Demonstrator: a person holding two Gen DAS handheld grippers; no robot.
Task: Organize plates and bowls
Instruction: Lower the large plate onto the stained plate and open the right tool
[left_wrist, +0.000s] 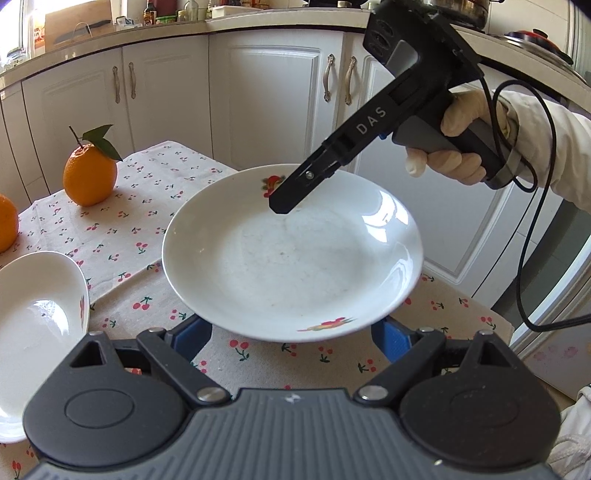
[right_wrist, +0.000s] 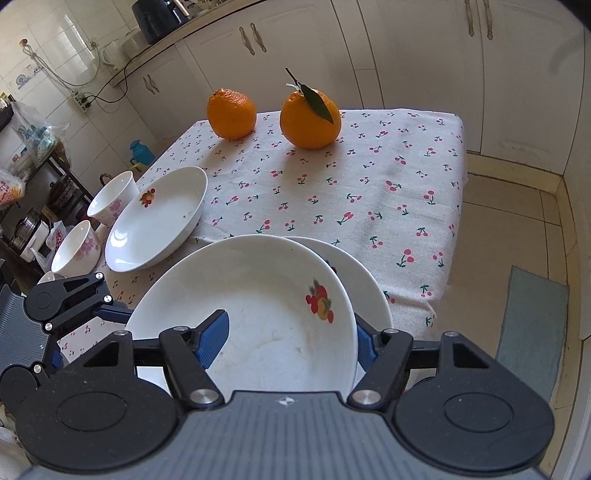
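Observation:
A white deep plate (right_wrist: 258, 295) with fruit prints hangs just above a second white plate (right_wrist: 373, 284) at the table's near edge. My right gripper (right_wrist: 290, 341) is shut on its rim, one blue pad (right_wrist: 214, 336) inside the dish and the other outside. In the left wrist view the same plate (left_wrist: 291, 258) fills the middle, with the right gripper's finger (left_wrist: 291, 192) on its far wall. My left gripper (left_wrist: 293, 332) stands open; its pads are partly hidden beneath the plate's near rim. In the right wrist view it (right_wrist: 85, 332) reaches in from the left.
Another fruit-print plate (right_wrist: 155, 221) lies left, beside two white bowls with pink flowers (right_wrist: 110, 199) (right_wrist: 77, 247). Two oranges (right_wrist: 231, 112) (right_wrist: 309, 118) sit at the far side of the cherry-print cloth (right_wrist: 388, 184). A gloved hand (left_wrist: 454, 147) holds the right gripper. White cabinets stand behind.

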